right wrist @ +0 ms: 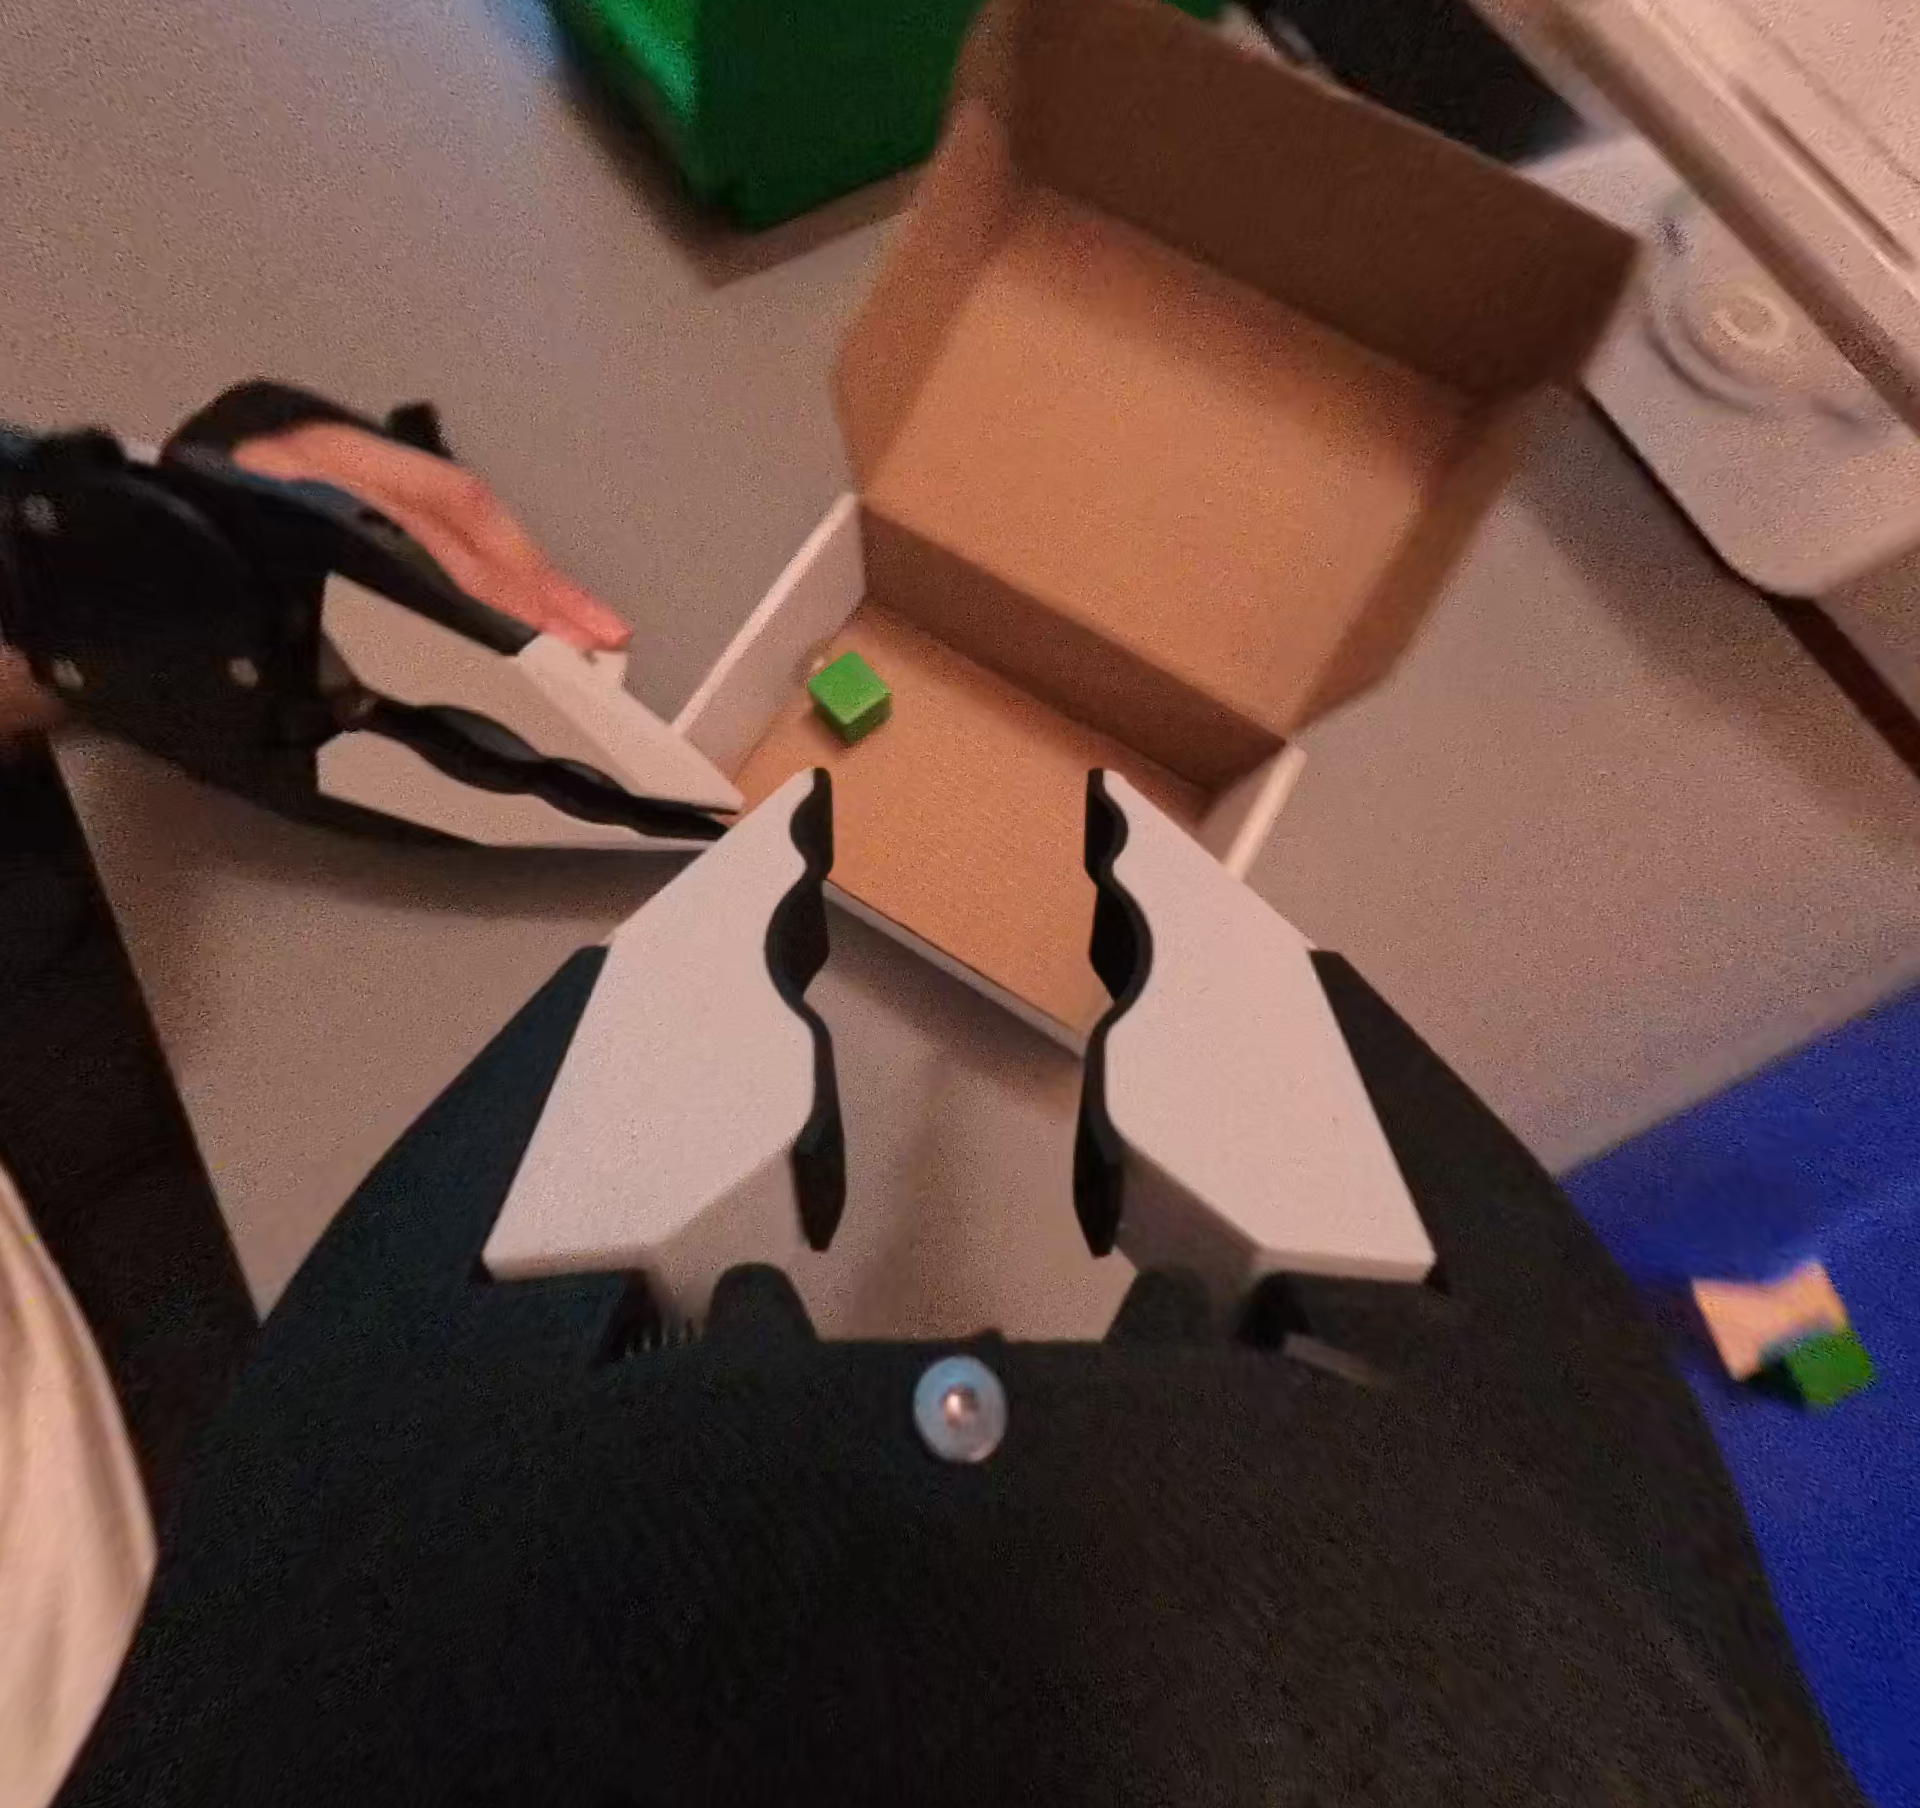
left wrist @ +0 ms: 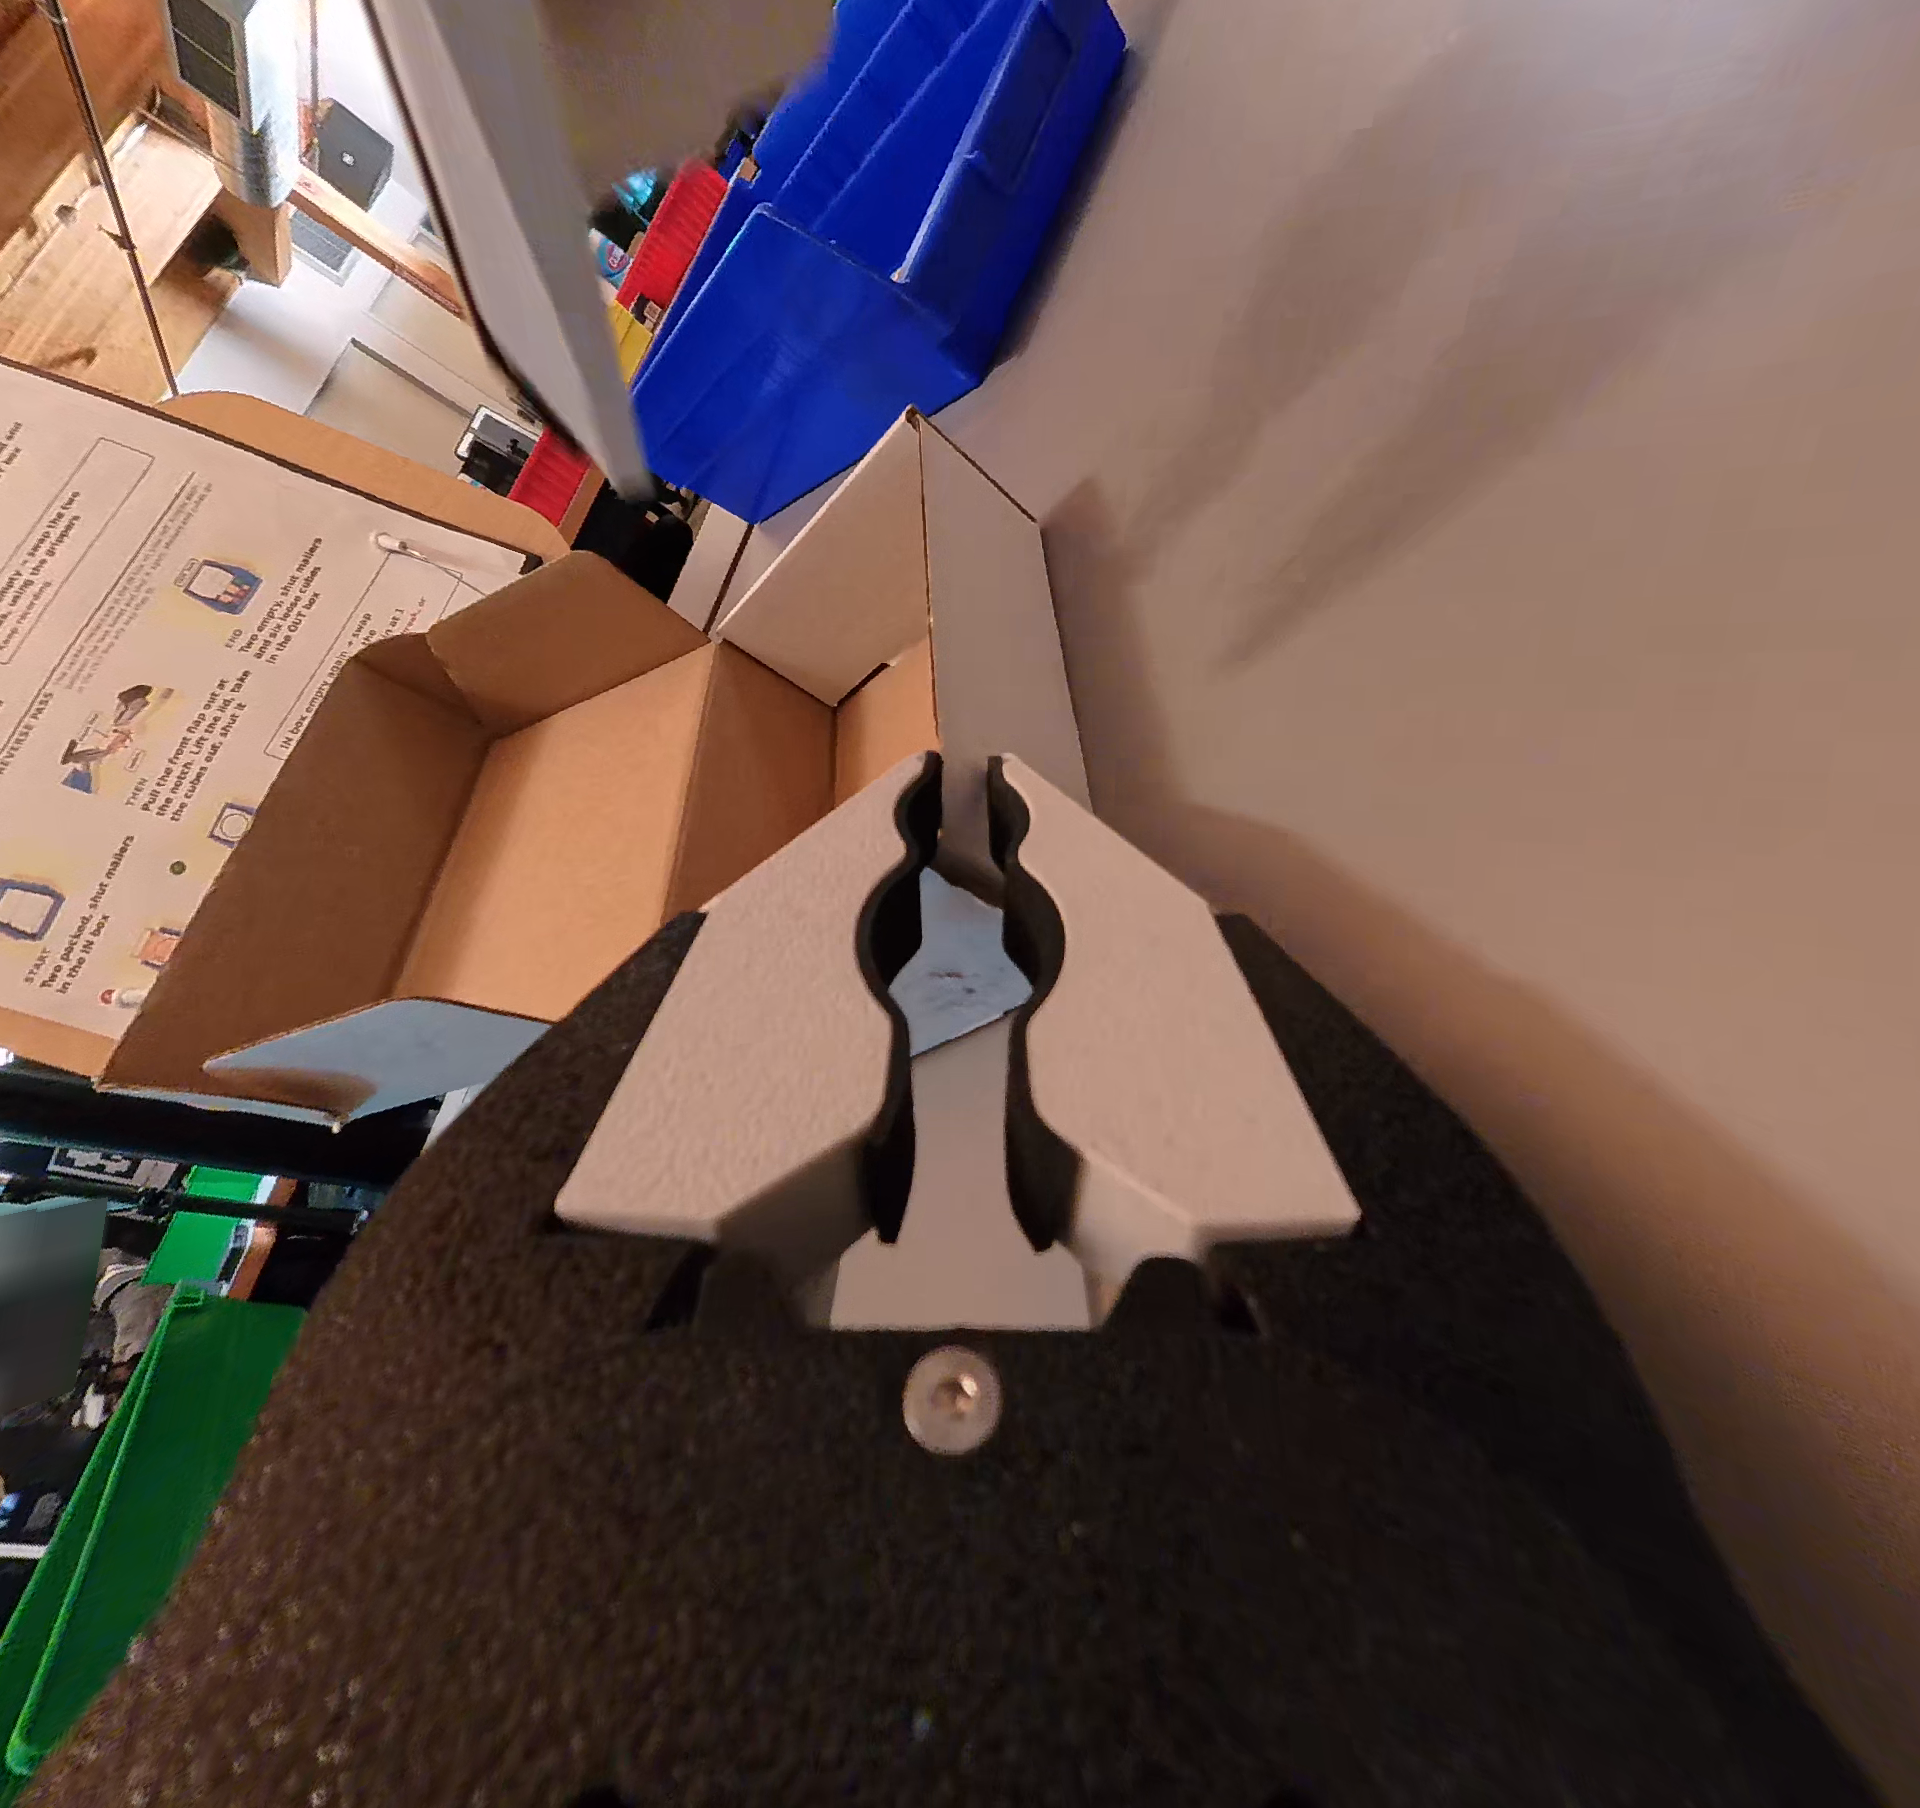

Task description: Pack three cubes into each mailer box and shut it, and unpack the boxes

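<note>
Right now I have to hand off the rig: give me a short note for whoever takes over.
Left claw: shut on the mailer box's white side flap, steadying it.
Right claw: open, empty, above the box's front edge.
Mailer box: lid up, one green cube inside.
Blue bin: another green cube beside a pale block.
Whether packing or unpacking, I cannot tell; box not yet shut.

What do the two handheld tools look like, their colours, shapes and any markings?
Both tools match. The right tool has a rough-textured black body, a silver screw at its centre, and two pale grey wedge-shaped fingers lined with wavy black pads. The left tool has the same build, with its own screw. Seen from the side in the right wrist view, its black frame carries small bolts. No cables or markings show.
</note>
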Demonstrator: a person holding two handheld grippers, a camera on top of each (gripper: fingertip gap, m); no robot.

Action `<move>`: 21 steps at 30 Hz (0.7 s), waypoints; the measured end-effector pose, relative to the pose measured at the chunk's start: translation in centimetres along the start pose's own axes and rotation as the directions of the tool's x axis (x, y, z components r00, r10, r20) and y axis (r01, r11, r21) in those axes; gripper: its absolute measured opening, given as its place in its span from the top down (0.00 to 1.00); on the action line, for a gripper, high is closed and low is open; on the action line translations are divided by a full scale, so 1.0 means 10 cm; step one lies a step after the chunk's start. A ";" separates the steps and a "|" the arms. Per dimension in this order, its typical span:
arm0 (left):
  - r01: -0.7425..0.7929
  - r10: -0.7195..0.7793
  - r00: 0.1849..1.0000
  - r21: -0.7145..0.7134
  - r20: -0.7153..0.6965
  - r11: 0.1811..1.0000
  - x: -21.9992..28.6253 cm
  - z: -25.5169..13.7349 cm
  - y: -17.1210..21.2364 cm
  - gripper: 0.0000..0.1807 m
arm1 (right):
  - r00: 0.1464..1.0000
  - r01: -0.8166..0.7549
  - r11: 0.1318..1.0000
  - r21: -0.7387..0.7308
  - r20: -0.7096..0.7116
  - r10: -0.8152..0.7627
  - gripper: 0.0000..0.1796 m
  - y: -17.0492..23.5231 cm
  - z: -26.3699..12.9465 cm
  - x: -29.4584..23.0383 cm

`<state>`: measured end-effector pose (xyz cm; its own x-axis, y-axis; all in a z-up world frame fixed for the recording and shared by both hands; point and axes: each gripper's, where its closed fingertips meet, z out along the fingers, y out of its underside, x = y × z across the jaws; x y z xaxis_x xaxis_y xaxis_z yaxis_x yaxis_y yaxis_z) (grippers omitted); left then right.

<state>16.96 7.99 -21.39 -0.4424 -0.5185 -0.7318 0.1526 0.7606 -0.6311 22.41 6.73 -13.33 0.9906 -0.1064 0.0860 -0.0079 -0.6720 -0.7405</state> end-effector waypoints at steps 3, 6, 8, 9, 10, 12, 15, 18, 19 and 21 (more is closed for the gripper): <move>-0.009 0.009 1.000 0.001 0.007 1.000 0.00 -0.01 0.00 0.97 | 0.930 0.367 0.921 -0.130 0.062 -0.362 0.67 0.08 0.49 -0.21; -0.015 0.015 1.000 0.002 0.010 1.000 0.00 -0.01 0.00 0.97 | 0.799 0.599 0.776 -0.197 0.205 -0.565 0.65 0.17 0.82 -0.30; -0.013 0.013 1.000 0.002 0.008 1.000 0.00 -0.01 -0.01 0.96 | 0.778 0.620 0.757 -0.209 0.295 -0.555 0.65 0.19 0.97 -0.34; -0.011 0.011 1.000 0.002 0.007 1.000 0.00 -0.01 -0.01 0.96 | 0.779 0.610 0.763 -0.215 0.344 -0.525 0.66 0.21 1.02 -0.38; -0.011 0.011 1.000 0.003 0.006 1.000 0.00 -0.01 -0.01 0.96 | 0.783 0.591 0.775 -0.221 0.386 -0.487 0.67 0.22 1.05 -0.42; -0.013 0.013 1.000 0.002 0.007 1.000 0.00 -0.01 -0.01 0.97 | 0.798 0.553 0.790 -0.264 0.442 -0.410 0.67 0.25 1.11 -0.45; -0.016 0.016 1.000 0.003 0.008 1.000 0.00 -0.01 -0.01 0.97 | 0.798 0.557 0.771 -0.307 0.453 -0.396 0.68 0.31 1.19 -0.43; -0.023 0.023 1.000 0.004 0.010 1.000 0.00 -0.01 0.00 0.96 | 0.773 0.594 0.734 -0.329 0.487 -0.407 0.89 0.39 1.17 -0.43; -0.023 0.023 1.000 0.005 0.009 1.000 0.00 -0.02 0.00 0.96 | 0.773 0.599 0.729 -0.331 0.477 -0.419 0.89 0.37 1.14 -0.41; -0.024 0.023 1.000 0.007 0.009 1.000 0.00 -0.02 0.00 0.96 | 0.769 0.598 0.749 -0.286 0.470 -0.434 0.89 0.28 0.99 -0.40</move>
<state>16.78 8.05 -21.33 -0.4310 -0.5038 -0.7486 0.1687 0.7700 -0.6154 19.75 12.57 -22.35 0.8291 0.5542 0.0740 0.5470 -0.7767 -0.3123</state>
